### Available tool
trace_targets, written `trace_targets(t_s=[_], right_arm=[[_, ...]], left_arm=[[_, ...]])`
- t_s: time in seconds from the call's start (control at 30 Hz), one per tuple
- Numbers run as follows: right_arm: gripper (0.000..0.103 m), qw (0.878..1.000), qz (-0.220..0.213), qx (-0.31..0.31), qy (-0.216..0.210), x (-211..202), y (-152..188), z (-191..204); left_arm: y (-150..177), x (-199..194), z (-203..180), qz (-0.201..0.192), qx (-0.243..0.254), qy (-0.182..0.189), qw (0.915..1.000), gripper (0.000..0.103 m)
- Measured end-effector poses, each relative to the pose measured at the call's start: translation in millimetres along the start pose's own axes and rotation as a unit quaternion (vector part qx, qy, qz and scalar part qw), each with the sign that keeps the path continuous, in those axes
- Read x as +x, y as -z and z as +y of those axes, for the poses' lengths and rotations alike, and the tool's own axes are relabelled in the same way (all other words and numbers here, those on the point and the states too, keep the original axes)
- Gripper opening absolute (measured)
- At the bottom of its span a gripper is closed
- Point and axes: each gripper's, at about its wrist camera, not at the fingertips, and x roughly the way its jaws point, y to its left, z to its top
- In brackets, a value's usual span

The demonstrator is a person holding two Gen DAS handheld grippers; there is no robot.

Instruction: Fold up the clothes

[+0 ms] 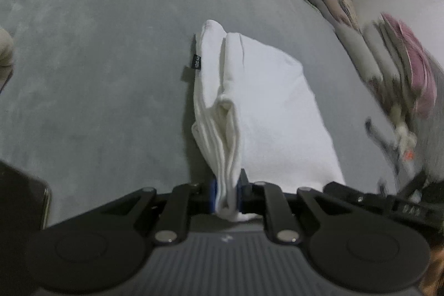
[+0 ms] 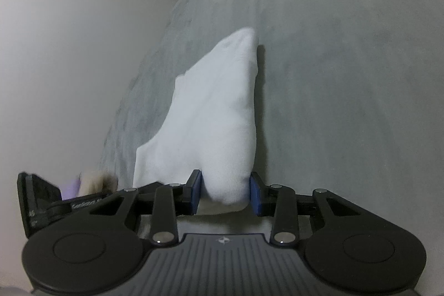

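Note:
A folded white garment point(image 1: 266, 107) lies on a grey velvety surface point(image 1: 97, 60), with a small black label at its left edge. My left gripper point(image 1: 227, 193) is shut on the garment's near bunched edge, its blue pads pressed against the cloth. In the right wrist view the same white garment point(image 2: 216, 115) stretches away from me. My right gripper point(image 2: 226, 194) has its blue pads on both sides of a thick fold of the garment's near corner, with the left pad standing slightly off the cloth.
A pile of pink and pale clothes point(image 1: 402, 68) lies at the right past the grey surface's edge. A dark phone-like object point(image 1: 25, 201) sits at the near left. A white wall point(image 2: 69, 60) stands at the left in the right wrist view.

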Motion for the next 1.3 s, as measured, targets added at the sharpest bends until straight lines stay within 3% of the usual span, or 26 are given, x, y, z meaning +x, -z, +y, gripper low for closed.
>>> trace_targets(t_s=[0.1,0.27,0.4,0.6,0.67,0.83,0.97,1.03,1.1,1.2,1.3], right_arm=[[0.036,1.000,-0.005,-0.012,0.008,4,15,-7],[0.037,1.000,-0.005,-0.020,-0.009,2,10,-13],[0.043,0.999,-0.030,-0.045,-0.002,-7,11,-3],[0.041,0.987,-0.092,-0.132,0.021,-25,2,20],[0.034,0.980,-0.093,-0.171,0.028,-23,-2,29],[0.031,0.967,-0.054,-0.245,0.039,10,-13,51],[0.031,0.951,-0.050,-0.296,0.077,37,0,61],[0.032,0.947,-0.054,-0.304,0.086,39,3,63],[0.032,0.947,-0.056,-0.304,0.087,39,3,62],[0.032,0.949,-0.059,-0.298,0.085,38,3,59],[0.032,0.948,-0.065,-0.300,0.088,40,6,62]], left_arm=[[3,9,1,-0.002,0.013,-0.005,0.9999,0.020],[2,-1,4,-0.012,0.015,0.003,0.9998,0.032],[-3,-13,10,-0.040,0.015,-0.026,0.9987,0.044],[-10,-37,5,-0.086,0.043,-0.054,0.9938,0.045],[-10,-37,-2,-0.089,0.062,-0.069,0.9917,0.045],[-1,-23,-5,-0.068,0.090,-0.101,0.9885,0.046],[-6,-40,-5,-0.109,0.081,-0.086,0.9870,0.047],[-8,-51,-14,-0.140,0.096,-0.086,0.9817,0.050],[-8,-60,-26,-0.160,0.114,-0.057,0.9789,0.057],[-7,-63,-39,-0.162,0.119,0.012,0.9795,0.061],[-11,-49,-45,-0.150,0.119,0.030,0.9811,0.056]])
